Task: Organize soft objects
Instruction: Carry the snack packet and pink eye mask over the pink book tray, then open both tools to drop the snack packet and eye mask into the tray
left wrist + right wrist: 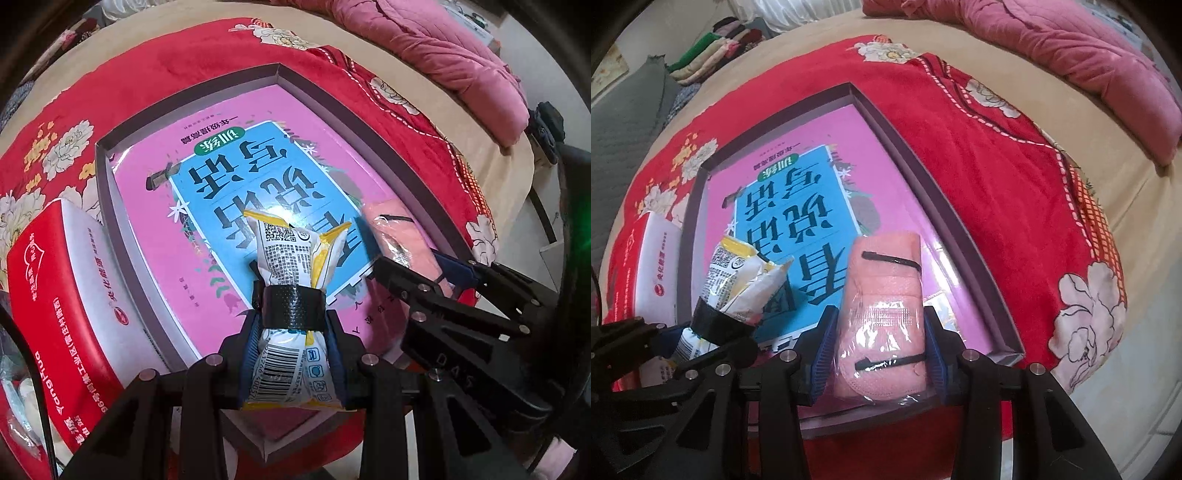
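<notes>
The white-and-yellow snack packet (291,321) is pinched between the blue pads of the left gripper (291,354), which is closed tight on its waist; a band of black tape (290,308) is wrapped around the packet just ahead of the pads. The packet's crumpled top end points forward over the tray, its barcode end nearer the camera. In the right wrist view the same packet (738,280) shows at lower left, angled up out of the left gripper (683,343).

Just beside it, the pink rolled cloth in clear plastic wrap (882,314) sits between the blue pads of the right gripper (881,347), which is closed on its sides. Two black bands cross the roll. From the left wrist view the roll (402,229) lies at the right, with the right gripper (443,269) reaching in over it.

Both things are over the near part of a shallow purple tray (945,206), whose floor is covered by a pink and blue book (798,206) with large Chinese characters. Whether the roll touches the book cannot be told.

A red and white box (66,280) stands just outside the tray's left wall. Everything rests on a red floral blanket (997,177) spread over a bed with a tan sheet (812,33), and a pink quilt (1071,48) is bunched at the far right.
</notes>
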